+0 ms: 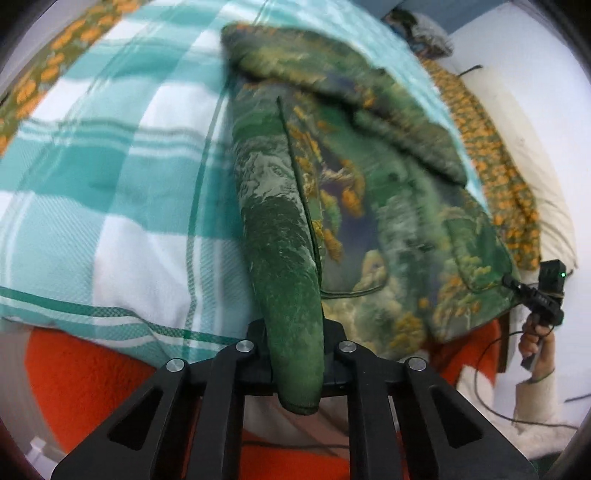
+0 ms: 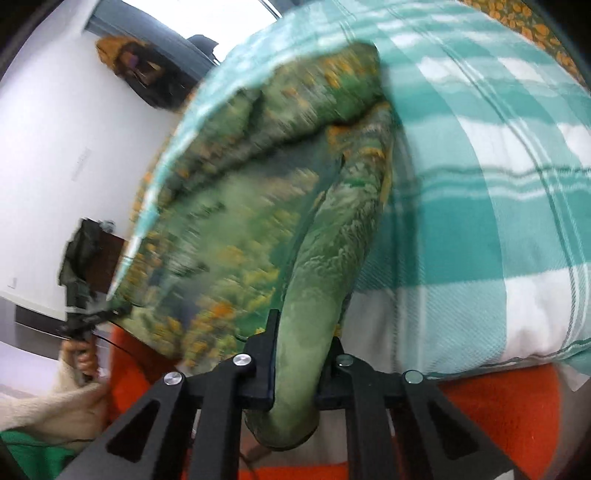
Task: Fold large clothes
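Over checked blanket (image 1: 110,192): left claw (image 1: 295,354), right claw (image 2: 295,354) each clamp green garment (image 1: 369,206) edge; right view blurred.

I see white wall (image 2: 48,147) behind bed, bright window (image 2: 192,18) at top. Teal-white checked cover (image 1: 110,184) over bed, orange blanket (image 1: 74,376) below, floral sheet (image 1: 491,147) along edge.

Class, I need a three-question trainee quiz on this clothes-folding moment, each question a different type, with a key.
1. True or false: the left gripper is open and holds nothing.
2. The garment lies on: A) a bare wooden table B) a teal-and-white checked cloth C) a blue mat
3. Fill in: the right gripper is shut on the ____.

Key: 1 false; 2 B; 3 garment.
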{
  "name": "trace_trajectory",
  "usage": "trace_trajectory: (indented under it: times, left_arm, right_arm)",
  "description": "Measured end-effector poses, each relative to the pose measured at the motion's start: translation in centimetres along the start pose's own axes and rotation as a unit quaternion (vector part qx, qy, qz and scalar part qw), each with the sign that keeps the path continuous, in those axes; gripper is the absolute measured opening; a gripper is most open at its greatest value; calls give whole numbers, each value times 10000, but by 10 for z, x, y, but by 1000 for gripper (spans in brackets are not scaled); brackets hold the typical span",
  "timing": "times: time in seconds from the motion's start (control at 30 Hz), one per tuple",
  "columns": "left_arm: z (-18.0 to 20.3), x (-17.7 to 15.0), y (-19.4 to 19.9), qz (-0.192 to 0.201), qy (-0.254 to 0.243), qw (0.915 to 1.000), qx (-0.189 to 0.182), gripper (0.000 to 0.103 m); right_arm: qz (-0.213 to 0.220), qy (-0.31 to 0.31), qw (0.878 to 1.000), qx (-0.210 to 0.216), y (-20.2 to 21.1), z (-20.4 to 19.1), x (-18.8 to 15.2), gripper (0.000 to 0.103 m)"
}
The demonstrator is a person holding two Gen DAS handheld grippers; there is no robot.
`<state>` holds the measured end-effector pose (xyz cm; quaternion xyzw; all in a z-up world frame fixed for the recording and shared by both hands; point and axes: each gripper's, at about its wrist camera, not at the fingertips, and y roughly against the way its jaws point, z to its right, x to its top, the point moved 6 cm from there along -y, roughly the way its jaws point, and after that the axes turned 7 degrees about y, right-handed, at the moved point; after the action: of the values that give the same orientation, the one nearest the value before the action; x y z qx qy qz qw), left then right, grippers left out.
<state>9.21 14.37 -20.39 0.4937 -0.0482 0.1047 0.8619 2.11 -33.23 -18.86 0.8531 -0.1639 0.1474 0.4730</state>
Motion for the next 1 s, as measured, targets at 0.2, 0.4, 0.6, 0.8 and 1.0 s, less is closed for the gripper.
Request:
trace_trajectory:
  times: [0.2,0.4,0.6,0.8,1.0]
  left_arm:
    - [12,-40,49,-15,-393,9992,-14,10]
    - [-5,-80,96,-218,-122,9996,-89,10]
    - [5,19,119,680,-42,9958,-604,10]
    - [2,171,67,1367,276,9881,-652,14]
    - [-25,236,-8,1365,517,9892,-125,67]
  right_arm:
    - [47,4,9994,329,48,-25,-15,13]
    - [-46,-404,9949,920,89,-45,-59,13]
    - [584,-468,9874,1391,97,-50,4,13]
    - [1197,-511,9853,1109,33,-9,146,13]
    - [1063,-1002,9892,152,-65,55,194,17]
